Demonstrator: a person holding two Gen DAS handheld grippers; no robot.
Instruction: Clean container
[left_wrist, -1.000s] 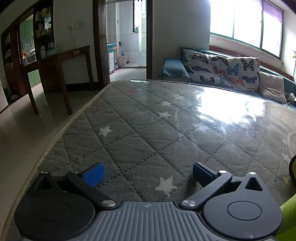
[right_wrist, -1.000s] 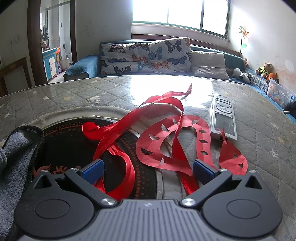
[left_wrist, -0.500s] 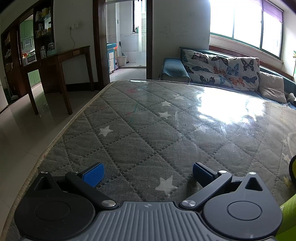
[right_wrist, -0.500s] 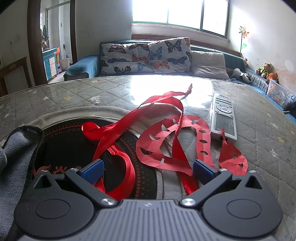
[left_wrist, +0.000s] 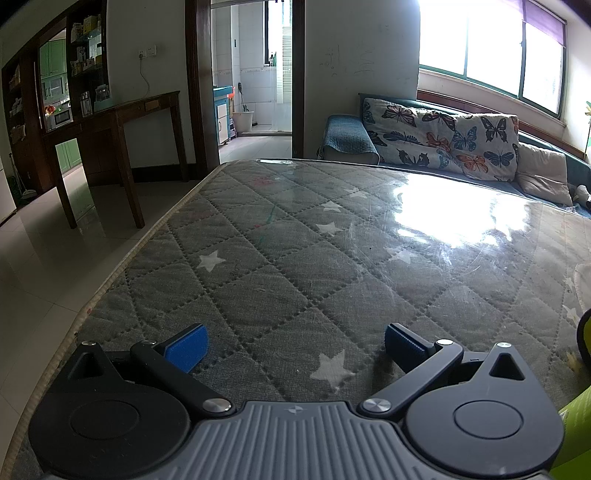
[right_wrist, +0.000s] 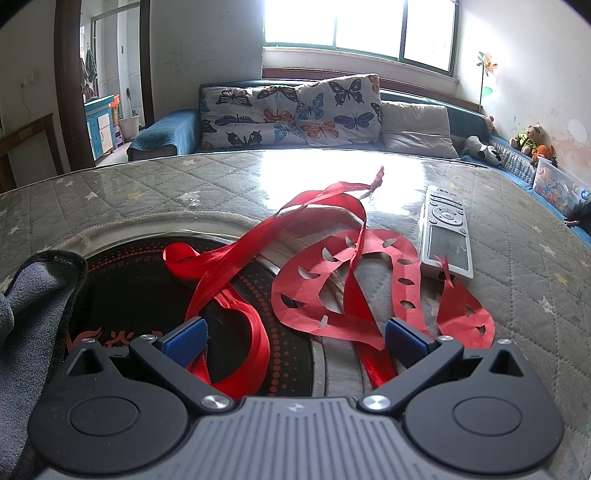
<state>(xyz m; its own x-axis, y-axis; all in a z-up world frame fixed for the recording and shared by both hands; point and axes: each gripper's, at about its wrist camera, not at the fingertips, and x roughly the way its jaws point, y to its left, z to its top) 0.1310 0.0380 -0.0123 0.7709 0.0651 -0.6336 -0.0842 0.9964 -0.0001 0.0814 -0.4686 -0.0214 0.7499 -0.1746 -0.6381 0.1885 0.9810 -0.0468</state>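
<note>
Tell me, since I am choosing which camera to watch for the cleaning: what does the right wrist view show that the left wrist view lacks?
Only the right wrist view shows the red satin ribbon, red cut-paper strip, grey remote control, grey cloth and round black printed surface.

Only the left shows the dark wooden side table and doorway.

Both show the grey quilted star-patterned tabletop and butterfly-print cushions.
</note>
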